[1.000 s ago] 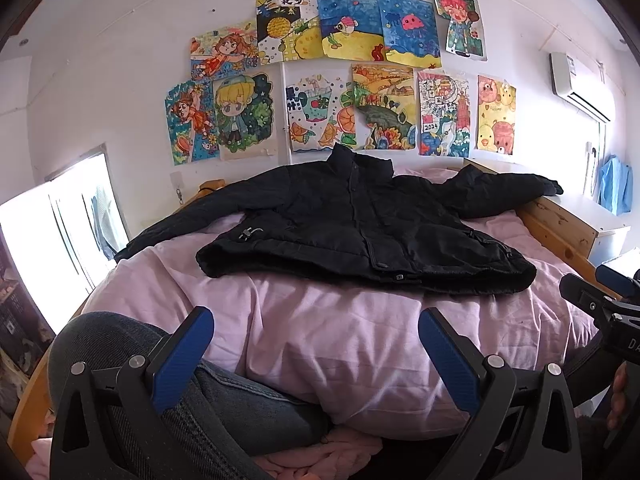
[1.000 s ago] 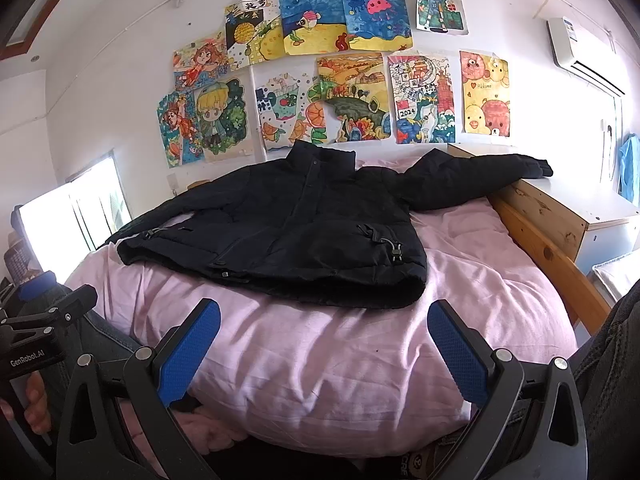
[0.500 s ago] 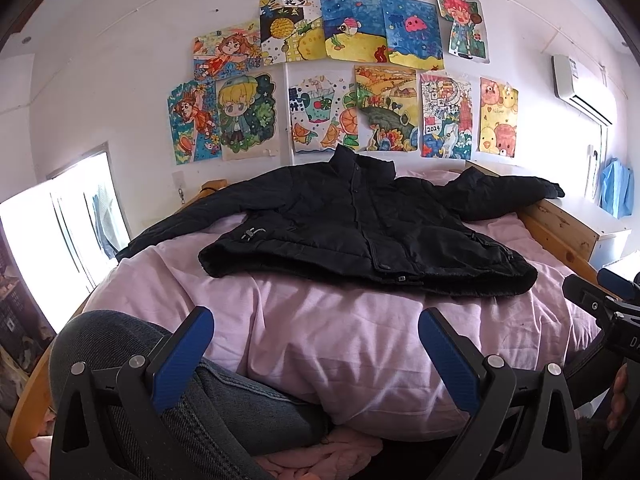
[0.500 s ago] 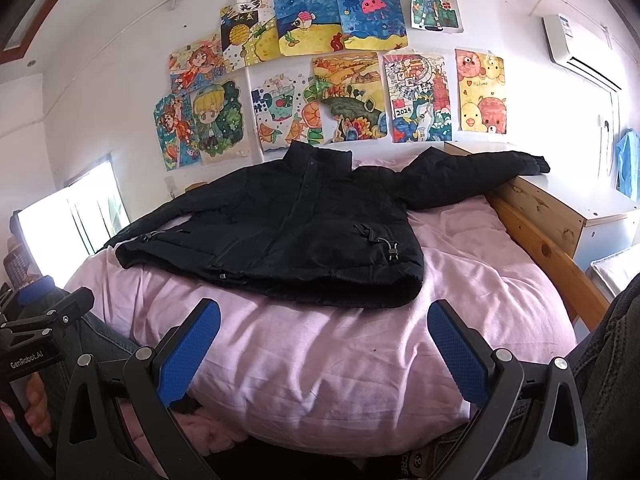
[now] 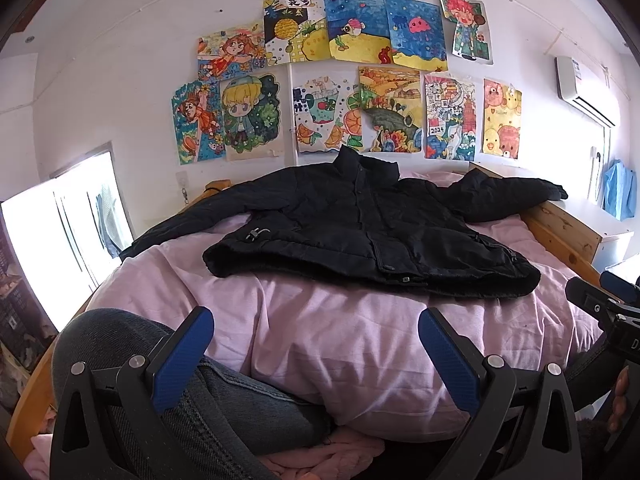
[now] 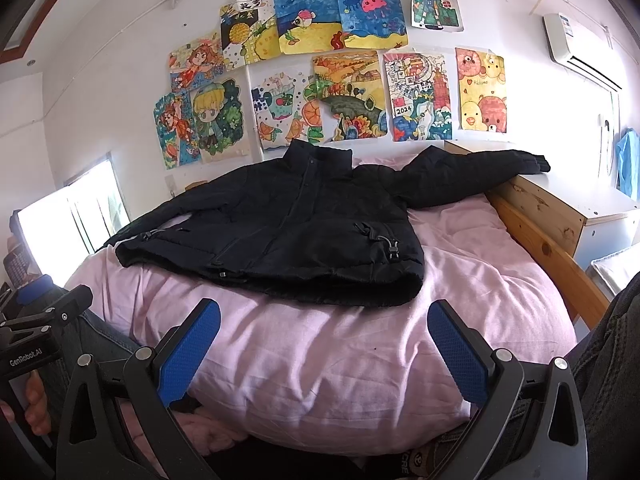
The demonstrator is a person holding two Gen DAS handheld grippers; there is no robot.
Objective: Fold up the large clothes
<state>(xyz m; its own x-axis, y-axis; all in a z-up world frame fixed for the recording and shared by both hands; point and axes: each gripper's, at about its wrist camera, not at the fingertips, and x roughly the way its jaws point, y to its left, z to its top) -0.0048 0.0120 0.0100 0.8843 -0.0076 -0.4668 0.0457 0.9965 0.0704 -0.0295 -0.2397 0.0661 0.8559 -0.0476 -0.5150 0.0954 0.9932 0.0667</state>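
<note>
Black padded jacket (image 6: 288, 224) spread flat, front up, mid-frame on pink quilted bedcover (image 6: 360, 360); one sleeve reaches upper right onto pale wooden cabinet (image 6: 560, 204). Right gripper (image 6: 324, 348), blue-padded fingers (image 6: 188, 352) spread wide, bottom of frame, short of hem. Coloured drawings (image 6: 348, 92) on wall above.

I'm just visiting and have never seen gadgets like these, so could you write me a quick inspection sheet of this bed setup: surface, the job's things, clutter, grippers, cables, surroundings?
Surface: bed with a pink cover, wrinkled, on a wooden frame.
Job's things: black jacket lies spread flat, front up, not yet folded; one sleeve reaches over the frame onto the white cabinet.
Clutter: nothing seen on the cover besides the jacket.
Grippers: left gripper and right gripper both open, empty, short of the jacket.
Cables: nothing seen.
Surroundings: children's drawings on the wall, air conditioner, bright window, the person's jeans-clad knee.
</note>
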